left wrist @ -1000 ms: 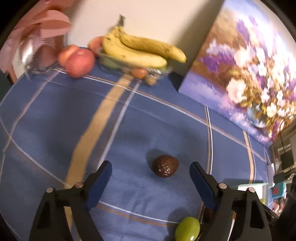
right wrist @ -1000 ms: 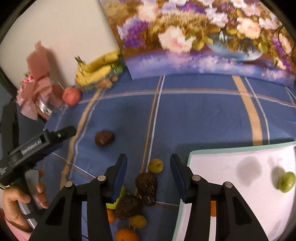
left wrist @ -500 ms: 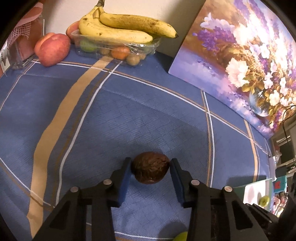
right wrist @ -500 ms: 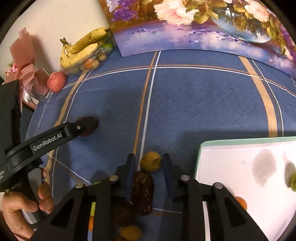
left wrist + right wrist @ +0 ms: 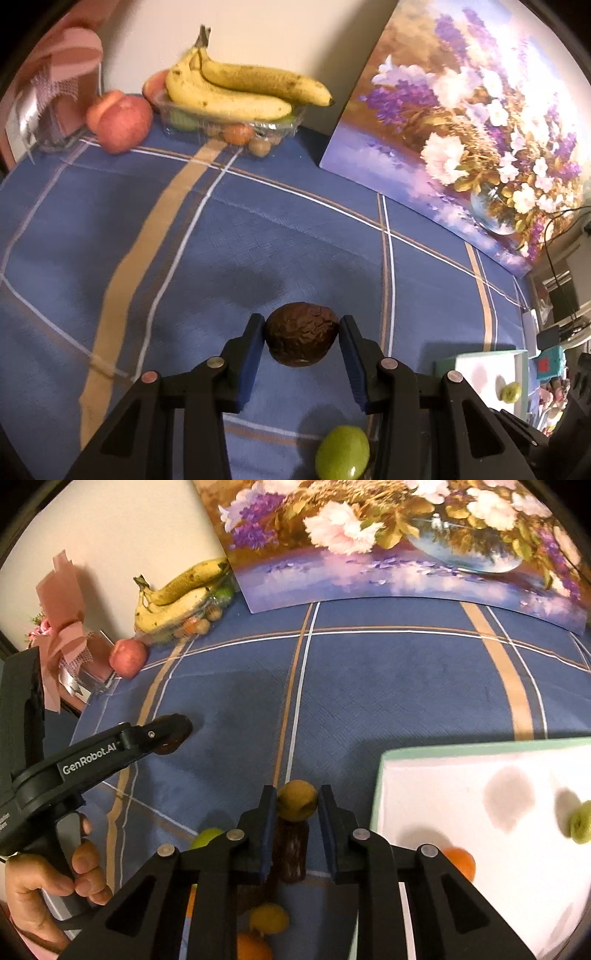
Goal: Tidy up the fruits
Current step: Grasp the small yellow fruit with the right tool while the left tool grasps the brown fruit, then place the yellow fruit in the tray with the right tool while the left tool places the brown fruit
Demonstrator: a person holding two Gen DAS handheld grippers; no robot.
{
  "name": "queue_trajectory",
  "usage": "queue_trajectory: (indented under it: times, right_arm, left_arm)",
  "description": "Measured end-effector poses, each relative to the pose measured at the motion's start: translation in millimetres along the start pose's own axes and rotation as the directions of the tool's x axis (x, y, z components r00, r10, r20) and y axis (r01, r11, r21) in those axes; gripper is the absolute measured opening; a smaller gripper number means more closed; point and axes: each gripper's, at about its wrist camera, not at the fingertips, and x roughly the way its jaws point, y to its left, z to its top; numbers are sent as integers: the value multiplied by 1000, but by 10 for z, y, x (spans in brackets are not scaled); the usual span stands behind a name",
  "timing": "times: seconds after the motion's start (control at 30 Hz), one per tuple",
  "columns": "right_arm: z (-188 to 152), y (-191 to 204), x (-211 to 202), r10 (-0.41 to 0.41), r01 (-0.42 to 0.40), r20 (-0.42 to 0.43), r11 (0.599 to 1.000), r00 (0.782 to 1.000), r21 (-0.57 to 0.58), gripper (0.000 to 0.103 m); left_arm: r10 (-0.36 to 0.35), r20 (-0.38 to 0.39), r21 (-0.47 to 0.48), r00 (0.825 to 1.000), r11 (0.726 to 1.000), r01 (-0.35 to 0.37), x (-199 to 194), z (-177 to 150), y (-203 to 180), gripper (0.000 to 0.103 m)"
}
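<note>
A wrinkled brown fruit (image 5: pixel 301 339) is pinched by the left hand-held gripper (image 5: pixel 301 345); a dark date (image 5: pixel 291 853) is clamped by the right hand-held gripper (image 5: pixel 293 830), a yellow fruit (image 5: pixel 296 800) at 12 o'clock.

Left tool (image 5: pixel 301 341) and right tool (image 5: pixel 293 827) both clamped, fingers narrowly apart

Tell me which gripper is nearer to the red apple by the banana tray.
Left. The left gripper, shut on the wrinkled brown fruit, sits on the apple's side of the cloth. The right gripper, clamping a dark date, is farther off, beside the white tray.
</note>
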Motion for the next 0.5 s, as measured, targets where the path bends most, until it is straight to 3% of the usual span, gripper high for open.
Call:
queue_trajectory:
  times: [0.5]
  right_arm:
    - [-491, -201, -633, -44, 43, 30, 998, 999, 34, 24]
  left_arm:
    - [73, 57, 92, 996, 993, -78, -626, -497, -310, 44]
